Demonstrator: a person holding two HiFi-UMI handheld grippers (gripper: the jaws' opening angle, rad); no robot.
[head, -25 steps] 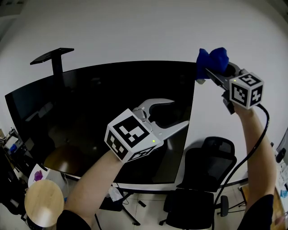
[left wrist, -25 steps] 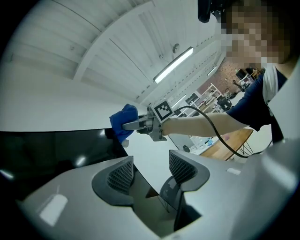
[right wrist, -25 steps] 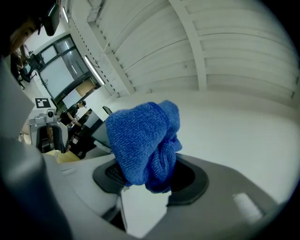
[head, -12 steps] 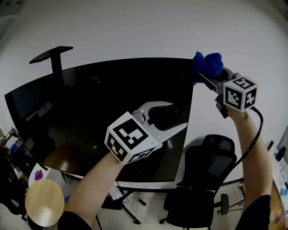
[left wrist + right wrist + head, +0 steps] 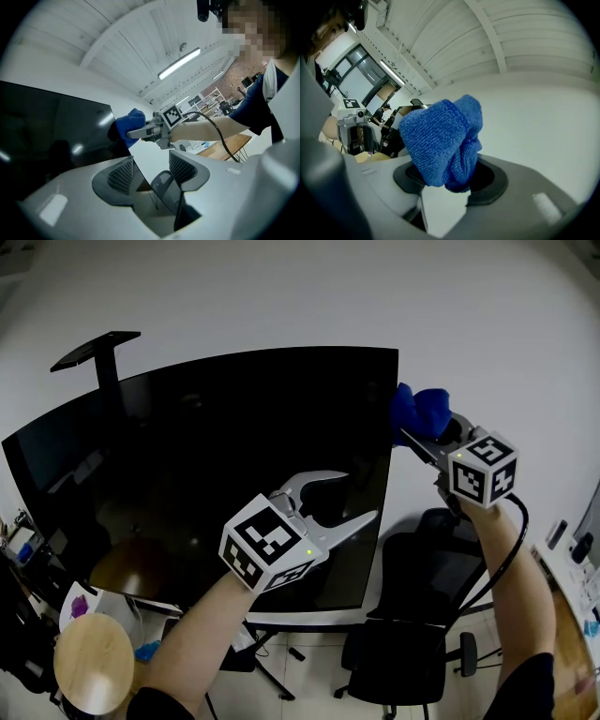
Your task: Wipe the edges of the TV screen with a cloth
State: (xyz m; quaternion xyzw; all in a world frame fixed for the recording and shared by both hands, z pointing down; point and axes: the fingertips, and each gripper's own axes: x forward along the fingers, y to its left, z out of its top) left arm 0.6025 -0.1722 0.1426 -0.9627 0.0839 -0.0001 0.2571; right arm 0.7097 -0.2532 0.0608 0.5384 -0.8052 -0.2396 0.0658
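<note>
A big black TV screen (image 5: 206,465) fills the head view's middle and shows as a dark panel (image 5: 51,126) in the left gripper view. A bunched blue cloth (image 5: 419,411) is pressed against the screen's right edge, a little below the top corner. My right gripper (image 5: 412,427) is shut on it; in its own view the cloth (image 5: 440,140) bulges out between the jaws of the right gripper (image 5: 449,180). My left gripper (image 5: 361,495) stands open before the screen's lower right part, holding nothing. In its own view the left gripper (image 5: 151,171) has the cloth (image 5: 129,126) ahead of it.
A black office chair (image 5: 422,615) stands below the TV's right side. A round wooden stool top (image 5: 91,667) is at the lower left. A dark stand arm (image 5: 98,352) rises behind the TV's top left. The white wall lies behind. A cable (image 5: 506,559) hangs from the right gripper.
The right gripper and the cloth have slid down the TV's right edge from its top corner. The left gripper has sunk a little in front of the screen.
</note>
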